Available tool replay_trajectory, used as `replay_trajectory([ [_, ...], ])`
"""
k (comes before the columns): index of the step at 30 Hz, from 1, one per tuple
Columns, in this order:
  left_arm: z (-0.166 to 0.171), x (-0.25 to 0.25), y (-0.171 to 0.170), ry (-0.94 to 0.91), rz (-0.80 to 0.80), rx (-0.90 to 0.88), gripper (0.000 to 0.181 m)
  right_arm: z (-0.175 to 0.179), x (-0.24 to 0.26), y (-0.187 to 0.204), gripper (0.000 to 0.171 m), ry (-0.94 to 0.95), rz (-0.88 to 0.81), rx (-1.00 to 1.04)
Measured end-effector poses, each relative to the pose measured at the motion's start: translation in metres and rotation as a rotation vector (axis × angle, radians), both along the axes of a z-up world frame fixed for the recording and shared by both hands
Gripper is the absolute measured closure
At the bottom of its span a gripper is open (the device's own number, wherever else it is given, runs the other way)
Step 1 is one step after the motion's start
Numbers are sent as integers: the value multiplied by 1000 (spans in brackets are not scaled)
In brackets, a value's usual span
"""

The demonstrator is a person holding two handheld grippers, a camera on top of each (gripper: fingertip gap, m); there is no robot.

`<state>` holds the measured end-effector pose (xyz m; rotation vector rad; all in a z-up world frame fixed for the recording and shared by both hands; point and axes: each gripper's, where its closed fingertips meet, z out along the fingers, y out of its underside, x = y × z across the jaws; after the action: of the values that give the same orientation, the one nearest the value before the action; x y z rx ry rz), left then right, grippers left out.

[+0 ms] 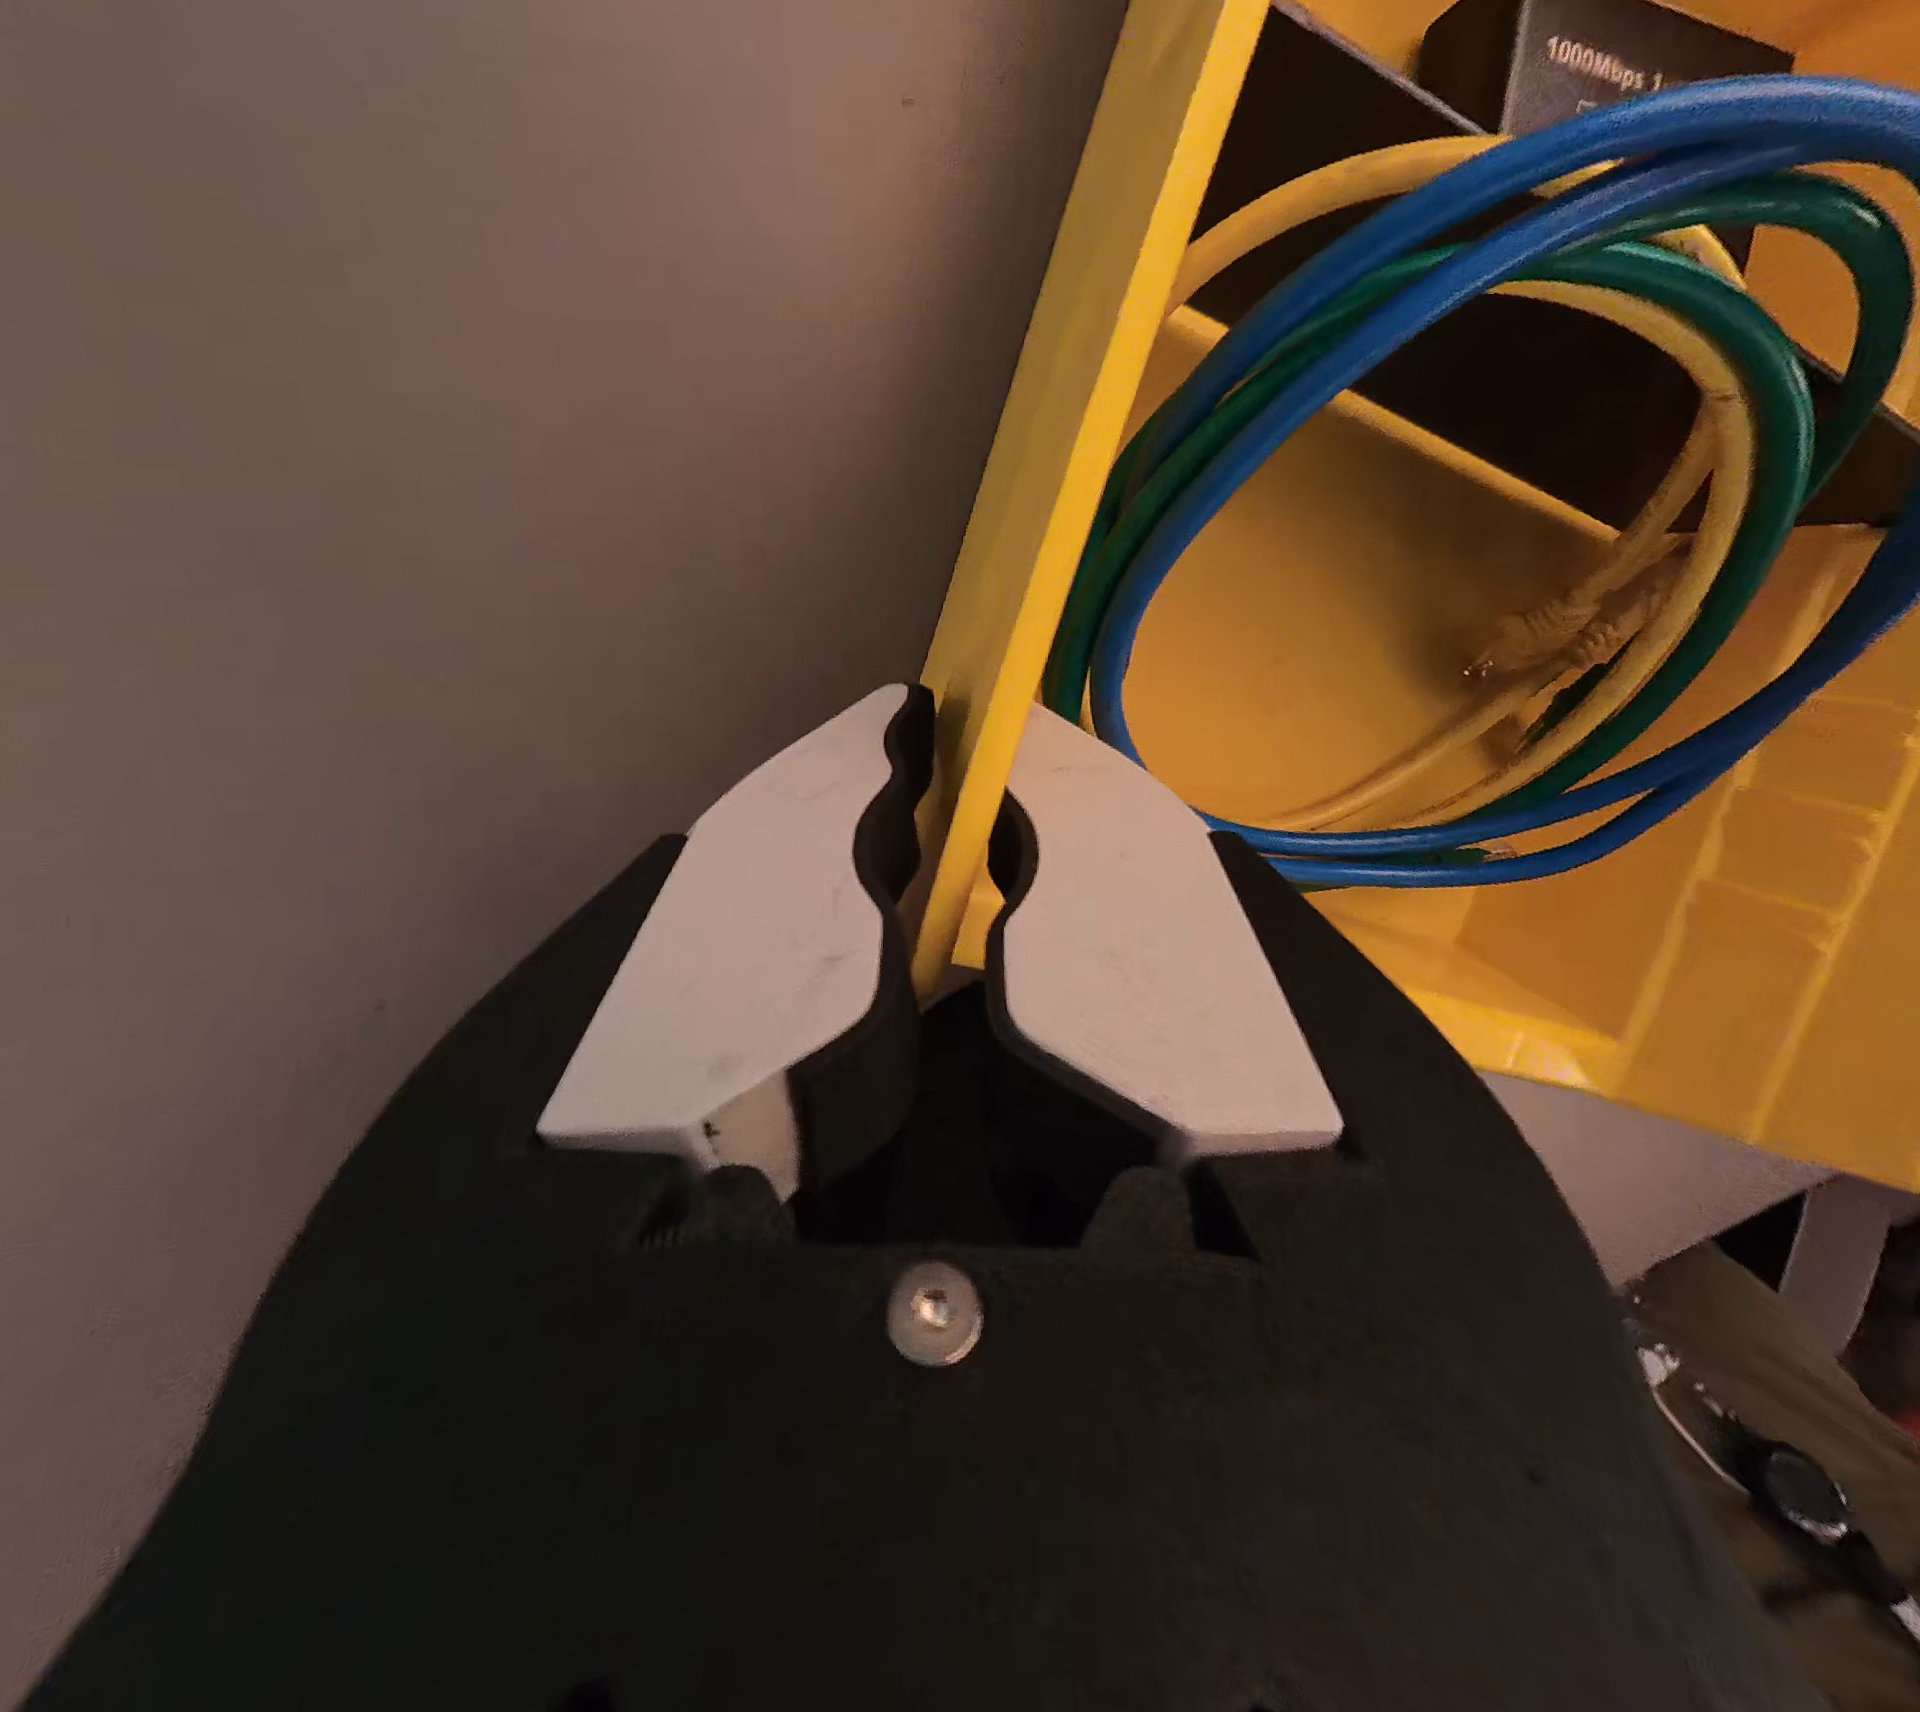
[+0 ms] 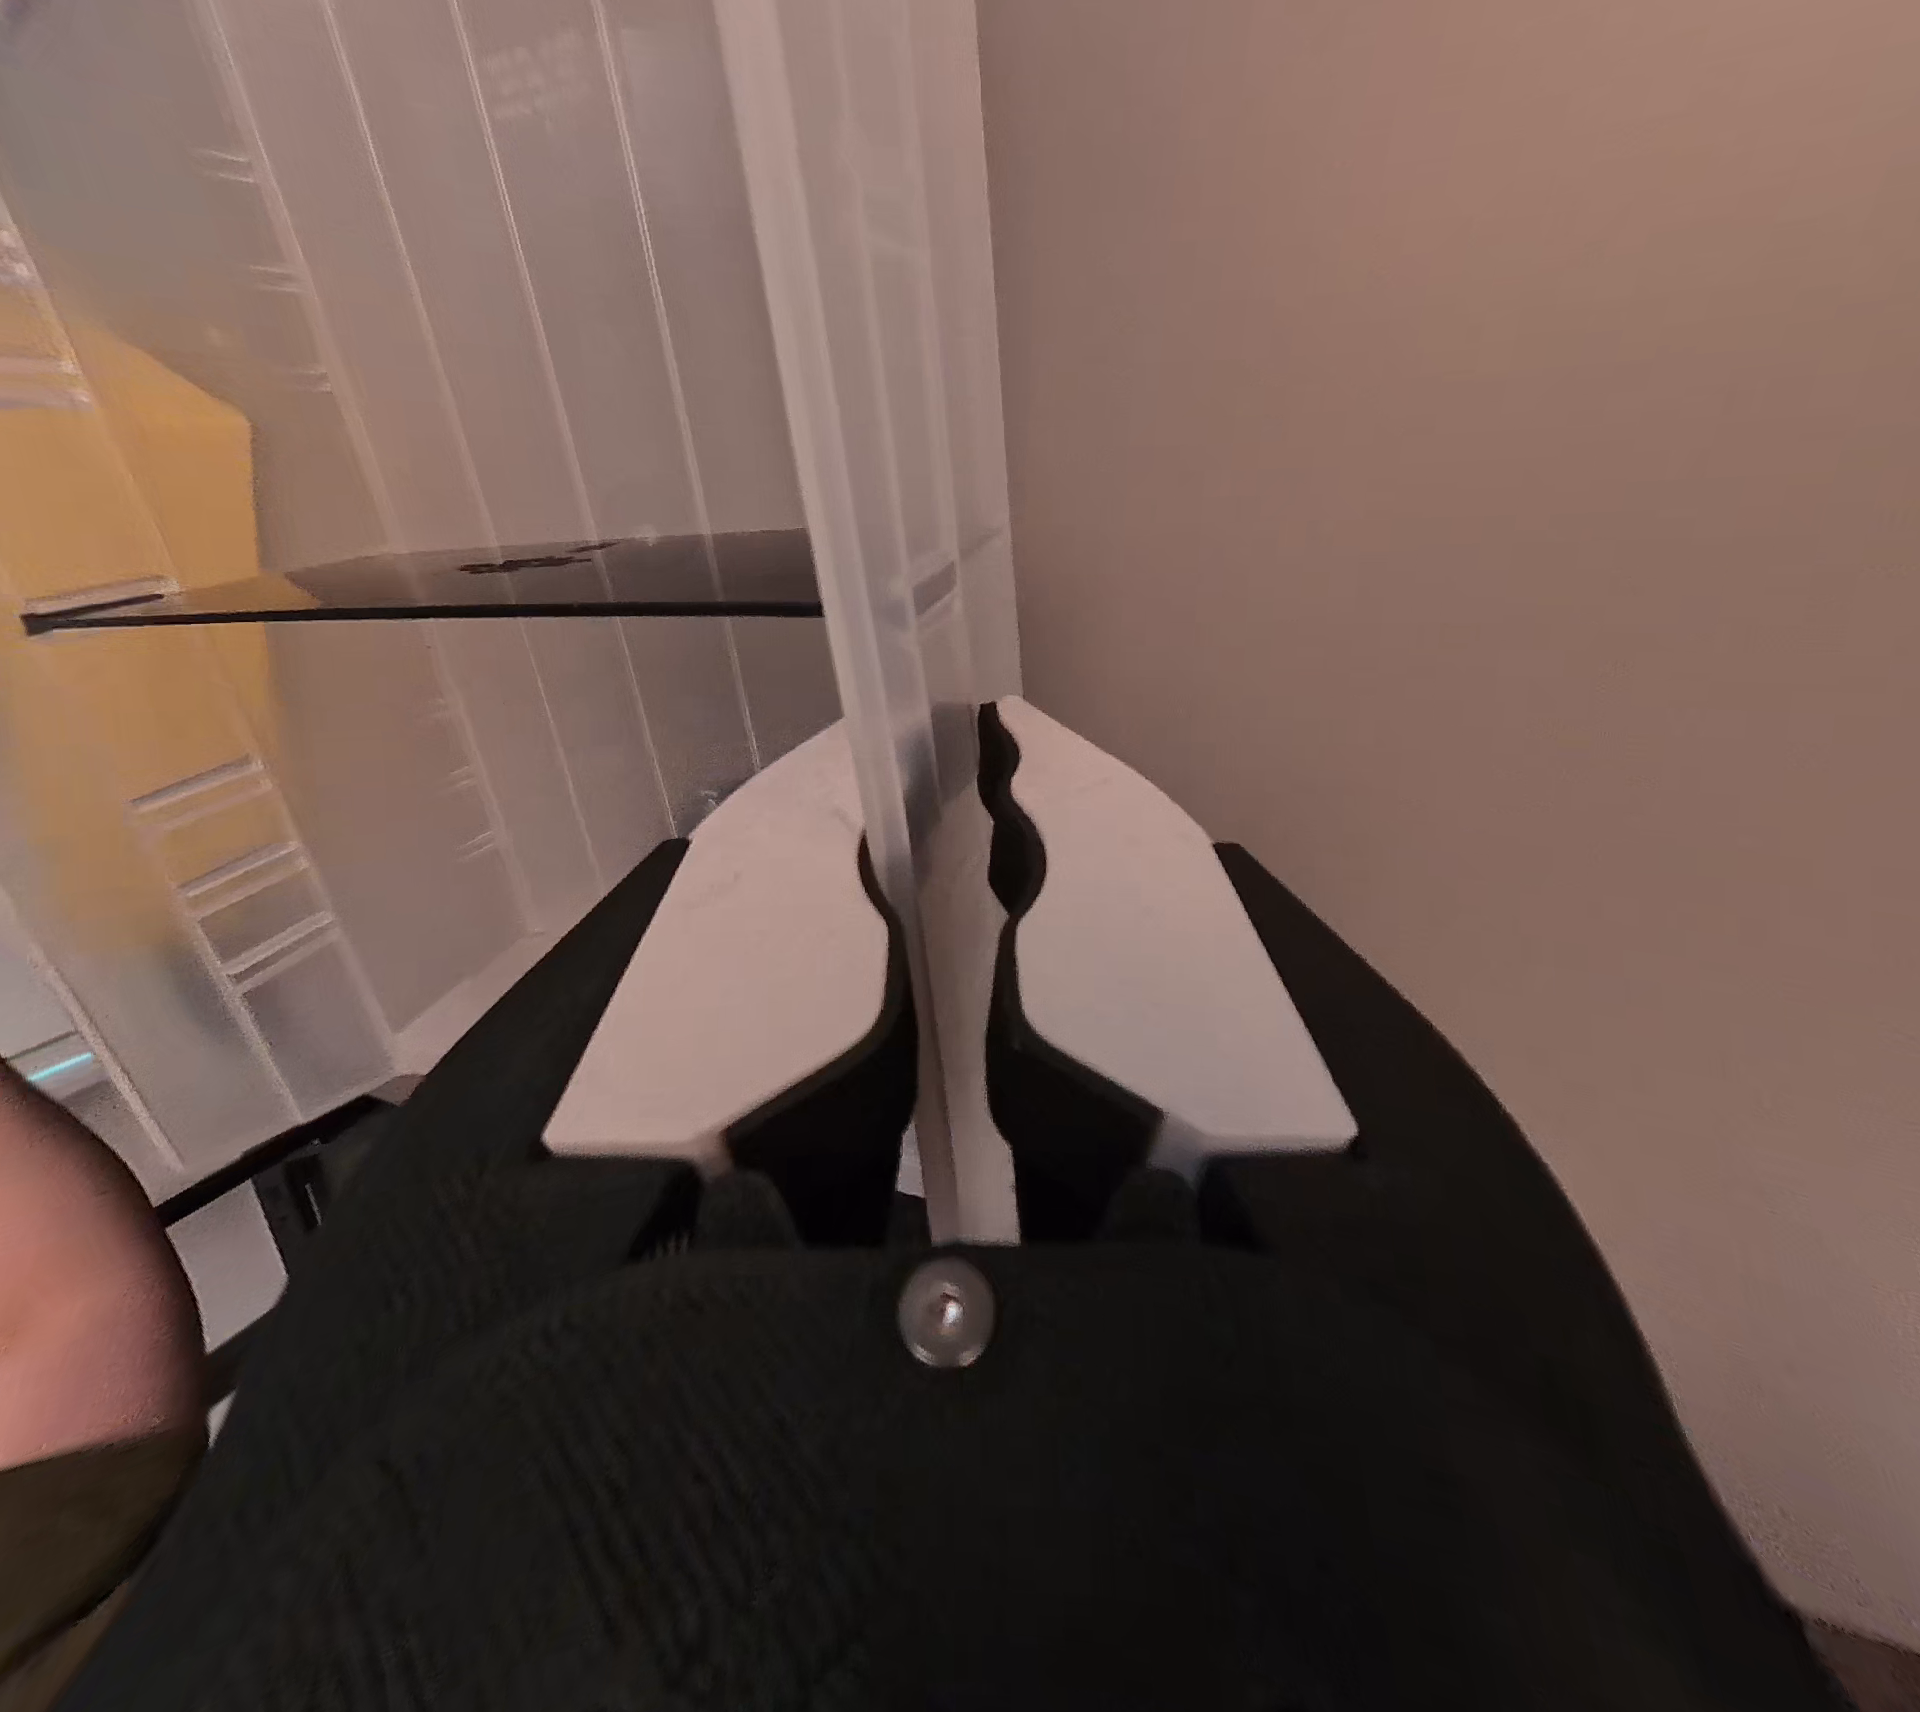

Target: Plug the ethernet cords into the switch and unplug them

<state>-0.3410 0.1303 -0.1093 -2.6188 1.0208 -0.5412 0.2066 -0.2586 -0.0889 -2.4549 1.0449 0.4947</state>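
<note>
ethernet cords (image 1: 1455, 436) lying coiled in a yellow bin (image 1: 1299, 623), at two o'clock from the left gripper (image 1: 961, 779).
light, springy loops likely best taken by the stiff plug ends; left jaws pinching the bin's wall, right gripper (image 2: 940, 789) clamping a clear bin (image 2: 810, 312) wall; a bare wall is crowding both at twelve o'clock, and the switch (image 1: 1621, 62) is sitting behind.

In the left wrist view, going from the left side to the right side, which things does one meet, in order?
Grey wall → tongs of the left gripper, shut on the yellow bin rim → looped ethernet cords, blue, green and yellow, inside the bin → black switch at upper right.
</note>
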Motion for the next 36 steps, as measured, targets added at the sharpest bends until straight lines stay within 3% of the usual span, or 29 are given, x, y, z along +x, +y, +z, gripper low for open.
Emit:
replay_trajectory([
  [5,1,-32,13,-98,149,2,172,-17,-5,44,161,-39,58,-54],
  [14,2,-57,32,-193,342,86,173,-16,15,84,159,-132,110,-164],
  [23,3,-73,39,-237,436,127,172,-37,39,79,161,-54,31,-157],
  [36,5,-77,36,-331,491,157,168,-38,38,55,164,-141,180,-252],
])
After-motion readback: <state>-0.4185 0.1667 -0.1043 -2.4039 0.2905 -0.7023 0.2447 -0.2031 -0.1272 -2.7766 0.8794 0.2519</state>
